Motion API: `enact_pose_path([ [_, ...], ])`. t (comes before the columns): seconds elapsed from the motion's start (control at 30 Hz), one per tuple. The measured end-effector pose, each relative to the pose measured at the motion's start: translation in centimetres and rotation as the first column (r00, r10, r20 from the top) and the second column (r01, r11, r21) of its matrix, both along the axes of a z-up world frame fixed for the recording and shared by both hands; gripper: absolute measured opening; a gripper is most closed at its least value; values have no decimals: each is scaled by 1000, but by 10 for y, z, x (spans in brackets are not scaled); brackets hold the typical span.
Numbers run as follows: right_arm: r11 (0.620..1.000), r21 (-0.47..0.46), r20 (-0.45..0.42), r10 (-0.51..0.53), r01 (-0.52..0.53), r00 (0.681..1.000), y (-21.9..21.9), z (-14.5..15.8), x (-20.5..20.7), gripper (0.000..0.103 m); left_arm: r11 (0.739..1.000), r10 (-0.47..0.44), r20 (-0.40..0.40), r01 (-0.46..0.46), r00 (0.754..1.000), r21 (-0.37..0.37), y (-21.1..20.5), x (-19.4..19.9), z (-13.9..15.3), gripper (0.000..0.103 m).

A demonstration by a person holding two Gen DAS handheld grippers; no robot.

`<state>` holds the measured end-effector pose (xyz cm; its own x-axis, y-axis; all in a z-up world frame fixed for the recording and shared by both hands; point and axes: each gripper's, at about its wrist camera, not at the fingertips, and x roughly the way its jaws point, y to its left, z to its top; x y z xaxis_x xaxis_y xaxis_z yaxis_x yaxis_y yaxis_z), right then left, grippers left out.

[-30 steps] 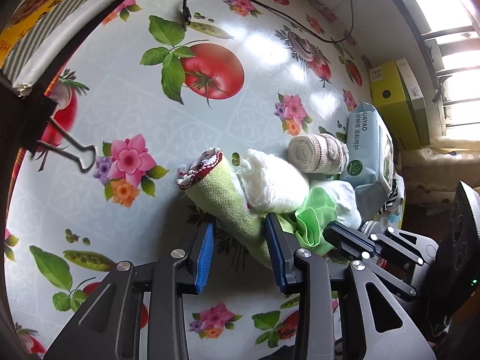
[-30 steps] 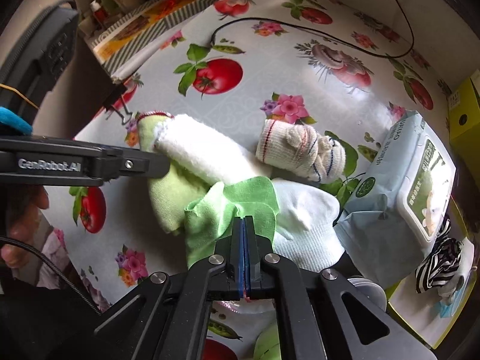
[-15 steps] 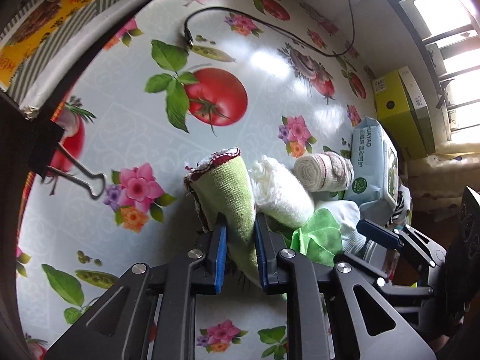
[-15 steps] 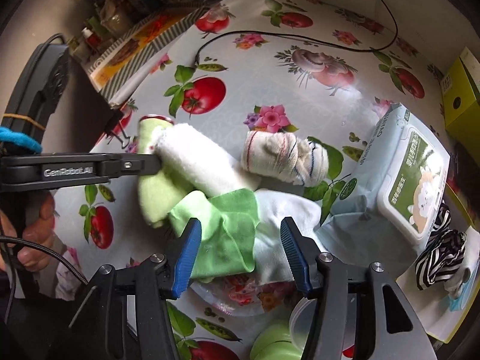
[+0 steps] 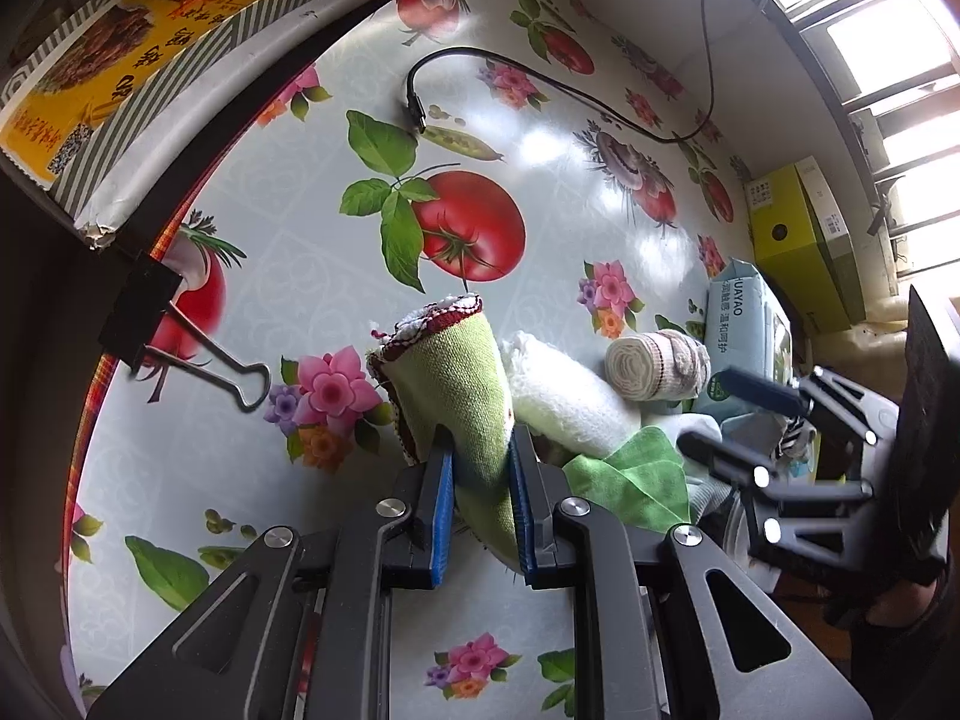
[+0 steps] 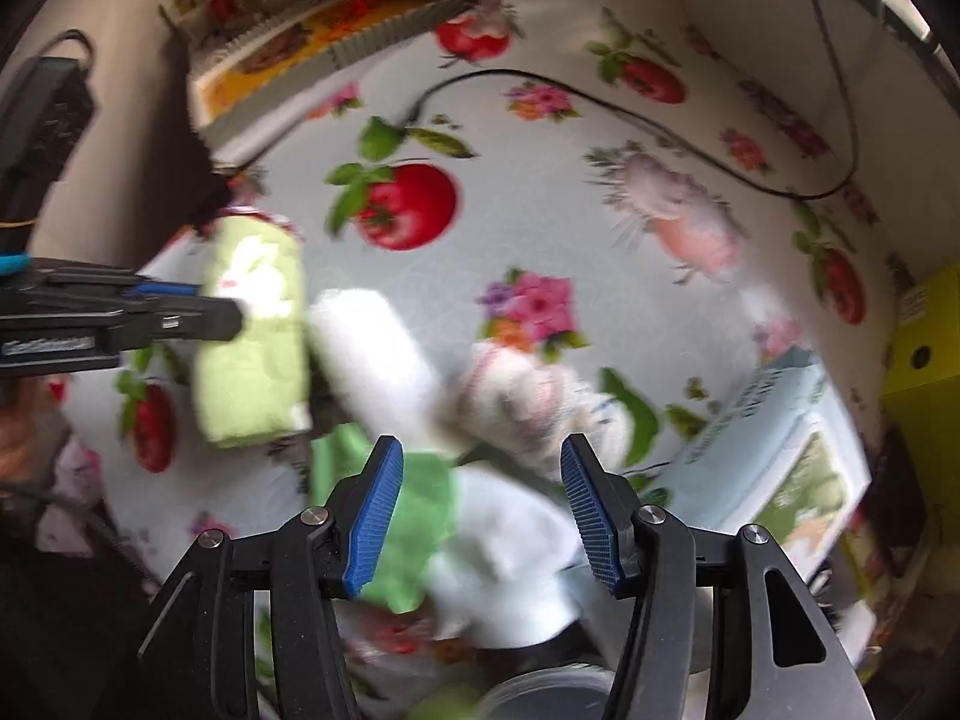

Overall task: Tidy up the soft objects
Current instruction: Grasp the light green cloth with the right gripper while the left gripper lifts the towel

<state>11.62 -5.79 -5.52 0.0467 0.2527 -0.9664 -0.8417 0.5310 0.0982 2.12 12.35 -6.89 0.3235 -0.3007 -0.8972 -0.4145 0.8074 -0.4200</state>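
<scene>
Glossy oilcloth tablecloth printed with tomatoes and flowers, window side bright, carries the lot. Left gripper, jaws having just closed, pinches the rolled green towel near its lower end, the roll standing tilted with its red-and-white trimmed end uppermost, just beside the white fluffy roll; right gripper, jaws having just parted and holding nothing, hovers over the bright green cloth and pale folded cloth. Towel judged light, soft, compressible, liable to sag or unroll; best taken mid-roll, across its thickness.
</scene>
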Motion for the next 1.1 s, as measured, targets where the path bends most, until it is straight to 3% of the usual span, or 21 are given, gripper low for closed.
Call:
enact_pose_path([
  [0.17,993,-38,-85,105,-108,991,6,-24,-42,55,1000,10,-7,-10,1000,-6,5,-3,-3,18],
  [0.37,991,-44,-142,123,-130,982,15,-43,-69,55,1000,25,-16,-25,1000,-6,10,-8,-4,18],
  [0.6,986,-79,-82,139,-145,987,29,-56,-88,54,999,40,-15,-40,999,-7,15,-17,-2,18],
  [0.63,985,-87,-68,140,-146,988,30,-56,-90,53,999,43,-15,-43,999,-7,15,-18,-2,18],
  [0.73,985,-115,-10,129,-129,992,29,-55,-92,26,999,45,-16,-45,999,-9,15,-21,-2,18],
  [0.77,989,-109,-15,102,-103,995,27,-54,-86,13,999,44,-15,-44,999,-9,14,-21,-2,18],
  [0.8,992,-101,-27,73,-76,997,24,-54,-80,9,999,42,-15,-42,999,-9,15,-22,-2,18],
  [0.93,998,-62,-30,25,-27,999,16,-45,-75,7,999,34,-3,-34,999,-6,12,-24,3,18],
  [1.1,998,42,-45,-49,51,998,4,-11,-66,7,1000,27,12,-27,1000,-3,11,-24,11,18],
])
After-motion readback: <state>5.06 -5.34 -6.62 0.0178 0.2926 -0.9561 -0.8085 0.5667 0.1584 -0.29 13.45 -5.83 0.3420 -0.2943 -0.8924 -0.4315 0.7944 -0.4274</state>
